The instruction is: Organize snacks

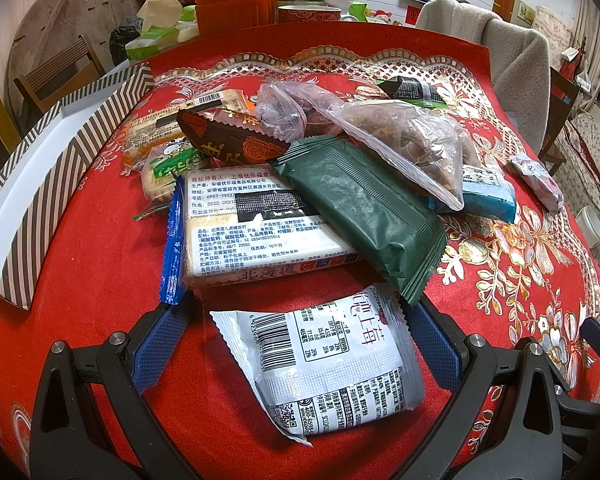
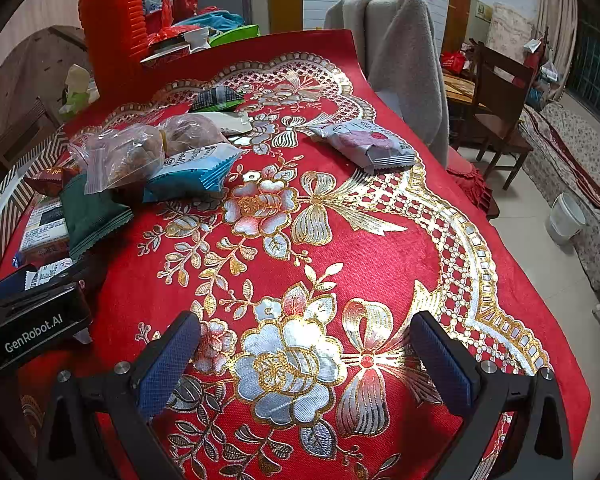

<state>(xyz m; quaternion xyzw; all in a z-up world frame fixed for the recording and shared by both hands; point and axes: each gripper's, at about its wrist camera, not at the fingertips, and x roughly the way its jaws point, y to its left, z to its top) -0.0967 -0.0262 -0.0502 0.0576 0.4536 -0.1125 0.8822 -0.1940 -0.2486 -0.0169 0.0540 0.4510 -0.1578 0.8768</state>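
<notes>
Left tongs point(image 1: 296, 344) spread, straddling white packet point(image 1: 324, 364) | I centre pads, close on its middle | right tongs point(image 2: 306, 356) spread, empty | striped box point(image 1: 40, 184) far-left of left tongs

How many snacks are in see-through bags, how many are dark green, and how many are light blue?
See-through bags: 2
Dark green packet: 1
Light blue packet: 1
Total: 4

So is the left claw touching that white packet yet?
Cannot tell. In the left wrist view the left claw stands open around the white packet; its edges run right up to both blue pads, but neither contact nor a gap shows plainly.
</notes>
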